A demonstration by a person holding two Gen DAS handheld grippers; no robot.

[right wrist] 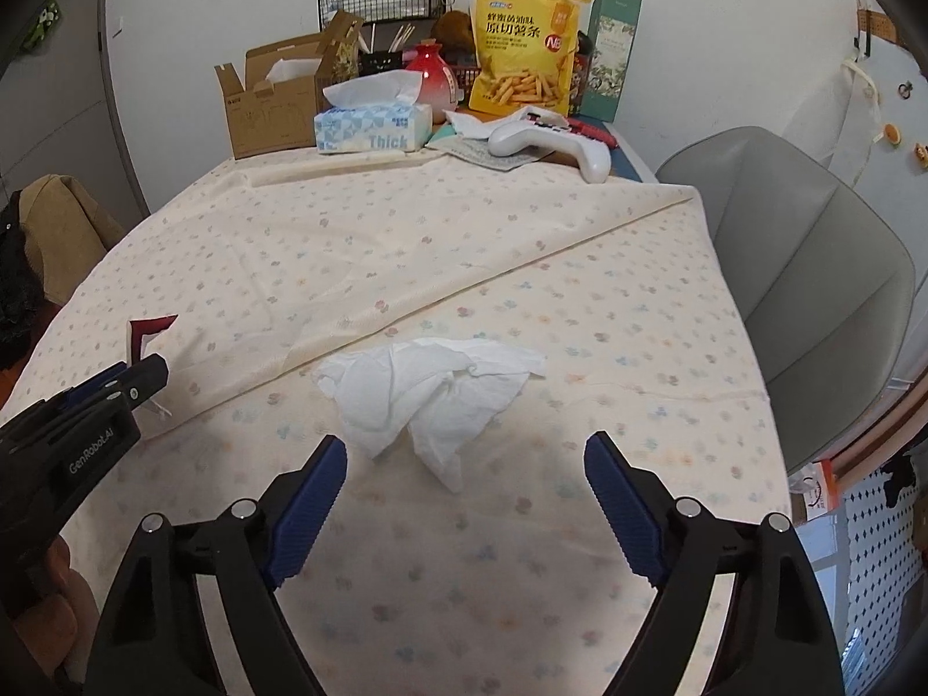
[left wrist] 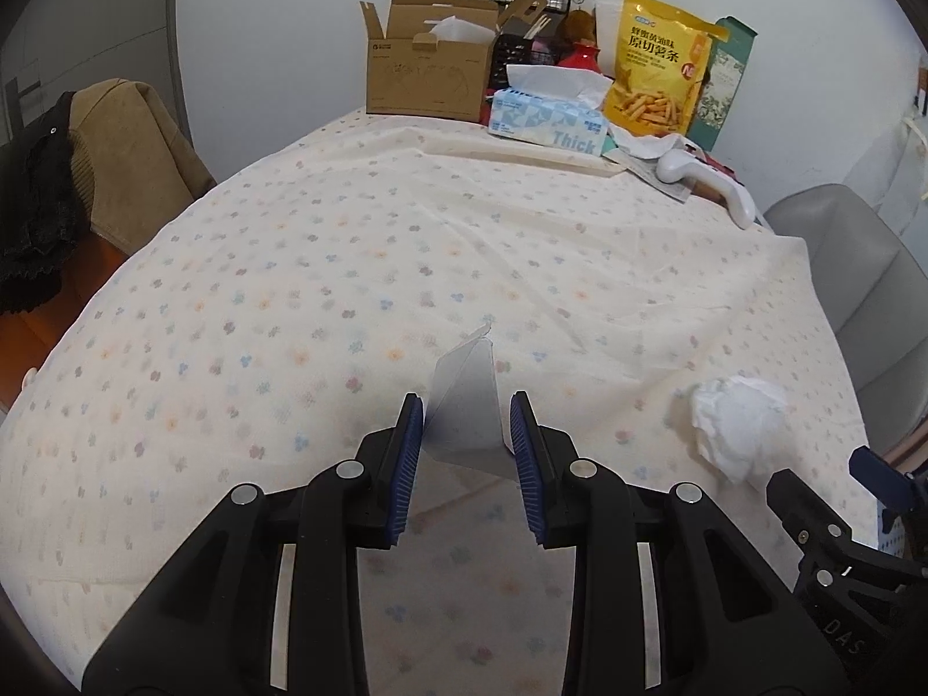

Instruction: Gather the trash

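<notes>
A floral tablecloth [left wrist: 325, 267] covers the table. My left gripper [left wrist: 466, 406] is shut on a small folded wrapper [left wrist: 464, 383], white on this side, which stands up between the blue pads. In the right wrist view the same wrapper [right wrist: 152, 329] shows red and white above the left gripper [right wrist: 130, 380]. A crumpled white tissue [right wrist: 429, 400] lies on the cloth just ahead of my right gripper [right wrist: 464, 443], whose jaws stand wide apart with nothing between them. The left wrist view has the tissue [left wrist: 736, 423] at the right, with the right gripper [left wrist: 835, 504] beside it.
At the far end stand a cardboard box [left wrist: 429, 75], a blue tissue box [left wrist: 545, 122], a yellow snack bag [left wrist: 655, 64] and a white handheld device [left wrist: 696, 174]. A grey chair [right wrist: 812, 290] stands to the right, and a chair draped with clothes [left wrist: 122, 162] to the left.
</notes>
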